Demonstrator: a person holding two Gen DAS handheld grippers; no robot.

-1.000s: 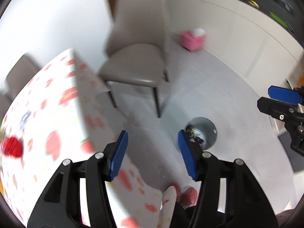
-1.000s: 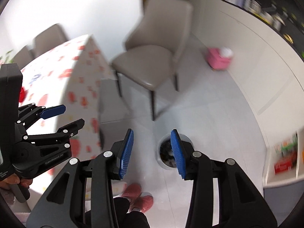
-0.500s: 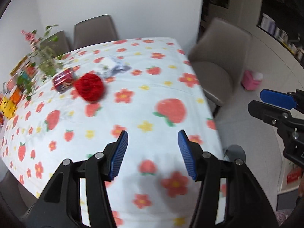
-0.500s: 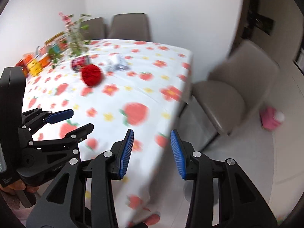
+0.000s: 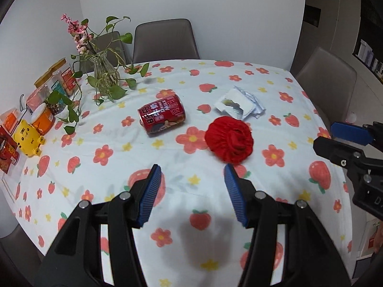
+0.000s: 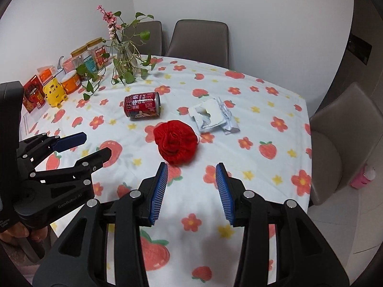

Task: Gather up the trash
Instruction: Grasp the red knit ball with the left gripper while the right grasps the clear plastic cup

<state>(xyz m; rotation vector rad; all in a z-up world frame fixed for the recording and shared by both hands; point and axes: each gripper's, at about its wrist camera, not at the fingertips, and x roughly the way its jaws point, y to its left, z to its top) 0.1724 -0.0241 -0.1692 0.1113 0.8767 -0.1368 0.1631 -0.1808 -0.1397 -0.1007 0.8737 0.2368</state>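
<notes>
Table (image 5: 215,76) under a white cloth printed with strawberries and flowers; chairs (image 5: 165,40) standing along its far edge and at its right.

Far left edge, by the wall: red card (image 5: 7,153); yellow cat figure (image 5: 27,140) standing just beside it; orange tub (image 5: 44,119) and a row of lidded jars (image 5: 59,79) sitting behind the cat.

Left of centre: glass vase (image 5: 105,76) standing upright, holding trailing green vines and a pink blossom sprig; the vines are spilling over the cloth toward the jars.

Centre: red can (image 5: 162,114) lying on its side, apart from the vase and the other trash.

Right of centre: red crumpled ball (image 5: 229,138) resting on the cloth, near the can but not touching it. Silver-white torn wrapper (image 5: 239,105) lying just behind the ball, toward the far right corner.

Left gripper (image 5: 191,179): hovering over the near part of the cloth, jaws spread, nothing between them; the ball is sitting just beyond its right fingertip. Also showing at the left of the right wrist view (image 6: 95,148).

Right gripper (image 6: 191,174): hovering beside the left one, jaws spread and just having been opening wider, nothing between them; the ball (image 6: 176,144) is lying just ahead of its left fingertip, the wrapper (image 6: 213,117) further right, the can (image 6: 142,105) further left.

Far right, on the floor: pink bottle (image 6: 365,177) standing beyond the side chair (image 6: 344,143).
</notes>
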